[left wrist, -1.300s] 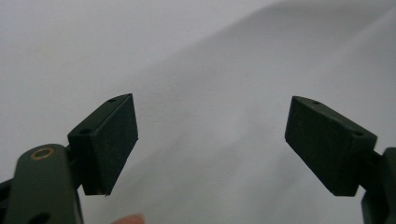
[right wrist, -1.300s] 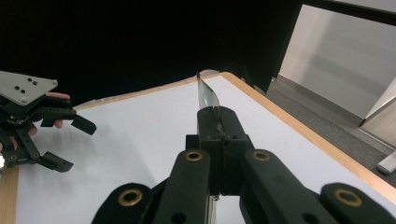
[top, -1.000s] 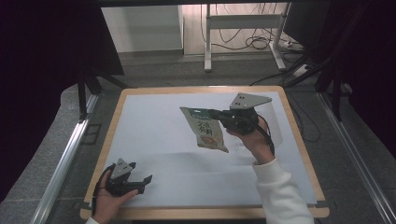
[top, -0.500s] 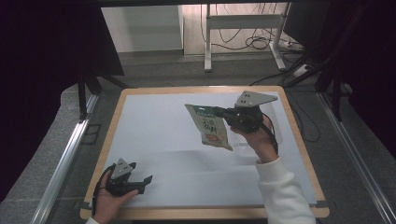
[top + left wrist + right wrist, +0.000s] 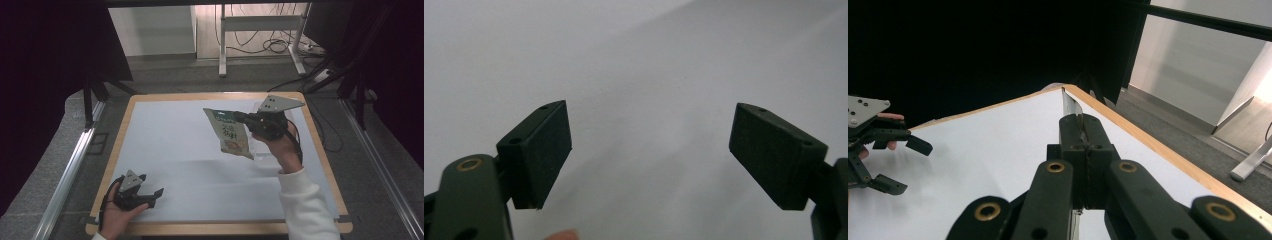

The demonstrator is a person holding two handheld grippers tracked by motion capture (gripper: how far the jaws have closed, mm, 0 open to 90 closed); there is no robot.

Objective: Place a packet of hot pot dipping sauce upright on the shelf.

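In the high view, the table (image 5: 150,125), a white surface framed by a wooden rim, serves as the landmark. The right gripper (image 5: 239,118) is held up above the table's far right part, its body and grey plate toward the right rim and its jaws pointing left toward the table's middle. The jaws are clenched on the top edge of a snack packet (image 5: 231,134), which has a green band at the top and a printed picture lower down; the packet hangs slanted from the jaws, lifted clear of the white surface, with its lower corner toward the near side of the table. A clear plastic tray (image 5: 265,150) lies on the table just below and beside the right hand, partly hidden by it. The left gripper (image 5: 154,195) sits low at the table's near left corner, close to the wooden rim, its jaws spread apart and pointing right along the near edge, with nothing between them. In the left gripper view, the left gripper (image 5: 649,150) shows both black pads standing wide apart, released, with the bare white of the table between them. In the right gripper view, the right gripper (image 5: 1083,125) has its two jaws pressed together, and the thin edge of the snack packet (image 5: 1068,102) stands up from between them; beyond lie the table's white surface and wooden rim, and the left gripper (image 5: 900,165) shows at the far left over the table with its jaws apart.
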